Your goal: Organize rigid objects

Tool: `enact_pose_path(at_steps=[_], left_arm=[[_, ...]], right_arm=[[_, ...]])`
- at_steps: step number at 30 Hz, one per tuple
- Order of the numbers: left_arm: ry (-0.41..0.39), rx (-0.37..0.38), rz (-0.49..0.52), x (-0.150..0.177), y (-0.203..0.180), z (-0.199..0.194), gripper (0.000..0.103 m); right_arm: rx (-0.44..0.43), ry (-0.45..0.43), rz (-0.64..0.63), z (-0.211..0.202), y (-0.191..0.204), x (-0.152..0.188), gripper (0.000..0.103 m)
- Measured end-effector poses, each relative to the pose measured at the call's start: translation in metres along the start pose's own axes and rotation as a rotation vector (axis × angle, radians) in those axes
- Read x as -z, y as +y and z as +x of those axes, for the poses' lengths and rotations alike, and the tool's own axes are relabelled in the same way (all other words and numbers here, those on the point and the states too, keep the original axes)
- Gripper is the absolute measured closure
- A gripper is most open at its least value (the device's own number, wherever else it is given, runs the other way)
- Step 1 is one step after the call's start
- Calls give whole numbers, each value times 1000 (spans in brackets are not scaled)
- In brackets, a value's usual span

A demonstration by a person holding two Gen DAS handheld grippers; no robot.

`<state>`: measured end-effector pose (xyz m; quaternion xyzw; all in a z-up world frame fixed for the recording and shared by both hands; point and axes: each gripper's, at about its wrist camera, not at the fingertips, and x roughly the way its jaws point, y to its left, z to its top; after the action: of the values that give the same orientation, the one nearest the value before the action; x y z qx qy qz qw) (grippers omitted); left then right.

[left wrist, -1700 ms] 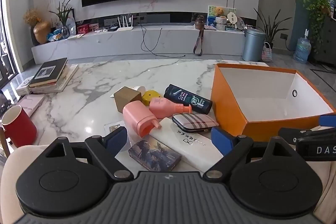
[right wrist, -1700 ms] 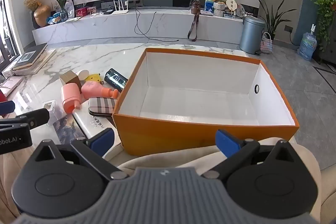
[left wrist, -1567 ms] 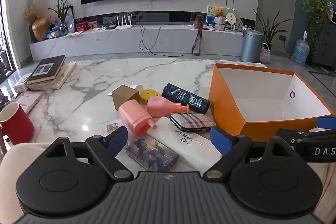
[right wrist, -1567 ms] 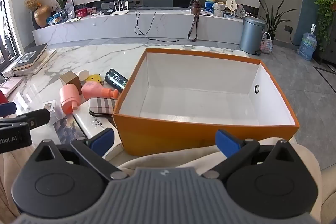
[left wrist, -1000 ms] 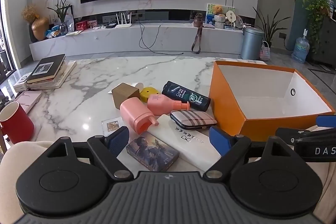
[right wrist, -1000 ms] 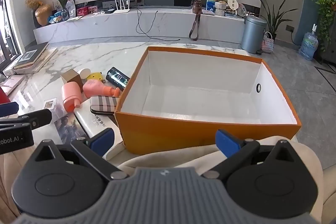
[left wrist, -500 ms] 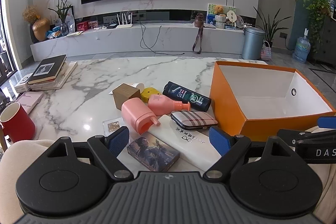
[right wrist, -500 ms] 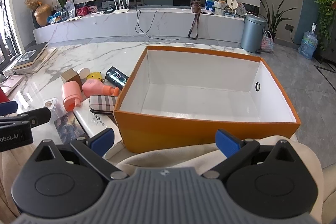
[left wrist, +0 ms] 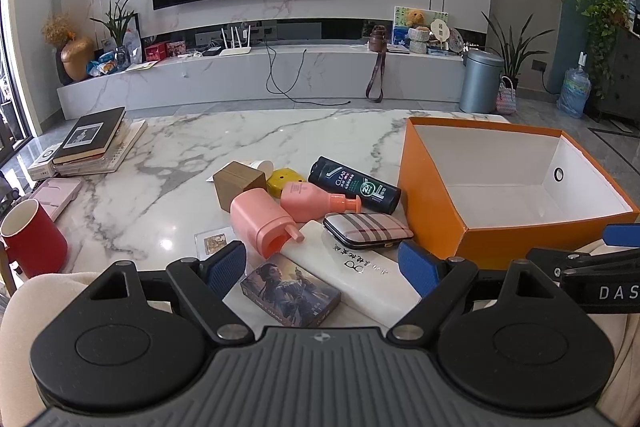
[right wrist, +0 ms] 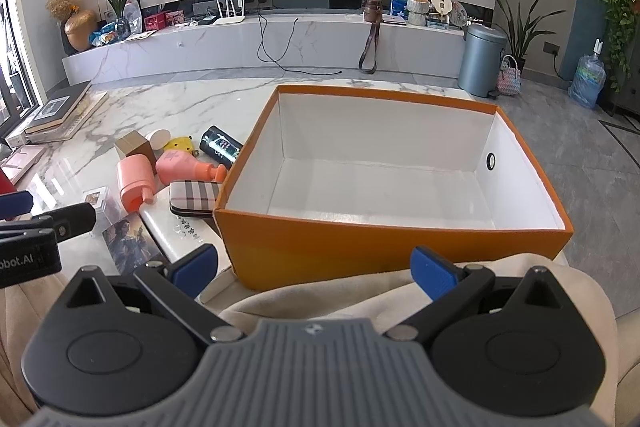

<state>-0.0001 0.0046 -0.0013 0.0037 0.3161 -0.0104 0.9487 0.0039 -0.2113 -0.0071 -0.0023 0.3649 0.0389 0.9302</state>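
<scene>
So, task's things: a loose cluster on the white marble table (left wrist: 168, 151), left of the empty orange cardboard box (left wrist: 432, 187) — picture-printed card box (left wrist: 290, 295), long white flat case (left wrist: 352, 267), plaid hard-shell case (left wrist: 366, 229), two pink plastic bottles (left wrist: 260, 223) lying down, dark shampoo bottle (left wrist: 354, 183), small brown cube (left wrist: 238, 183), yellow round piece (left wrist: 284, 182)
Orange box: nothing inside; white floor bare; round hole in its right wall; plaid case just beside its near-left corner
Left gripper (left wrist: 322, 269): blue-padded fingers spread wide, holding nothing; hovers at the near edge of the table
Right gripper (right wrist: 314, 269): spread wide as well, empty; faces the near wall of the orange box, over a beige cloth (right wrist: 360, 297)
Key relation: the card box lies straight ahead of the left gripper, framed between its two pads in the left wrist view, long axis slanting from near-right to far-left; the white case touches or nearly touches its right side
Nearer hand: left, clearly; the right sits in front of the box, well apart from the cluster
Judged step: nothing packed yet; first pick likely the card box, then carried right into the orange box
Risk: a pad could catch the white case's edge
Surroundings: red mug (left wrist: 32, 239) near left, stacked books (left wrist: 90, 143) far left
</scene>
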Motion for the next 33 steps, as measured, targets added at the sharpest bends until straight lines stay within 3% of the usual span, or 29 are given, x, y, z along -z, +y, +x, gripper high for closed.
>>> enact_pose_path(at_steps=[21,26,27,33], left_arm=[[50,44,0,-4,11,6,3],[60,54,18,-11,18,12,19],[63,53,19,-13,19,14,21],[137,108,-29,-28,36,32,43]], right_arm=[[-26,23,-9,8,4,-4,2],[-45,3,-66,13,12,-13,4],[-57,-1,-84,14,15,-15,10],[-142,-3,-163,27,30,-39,22]])
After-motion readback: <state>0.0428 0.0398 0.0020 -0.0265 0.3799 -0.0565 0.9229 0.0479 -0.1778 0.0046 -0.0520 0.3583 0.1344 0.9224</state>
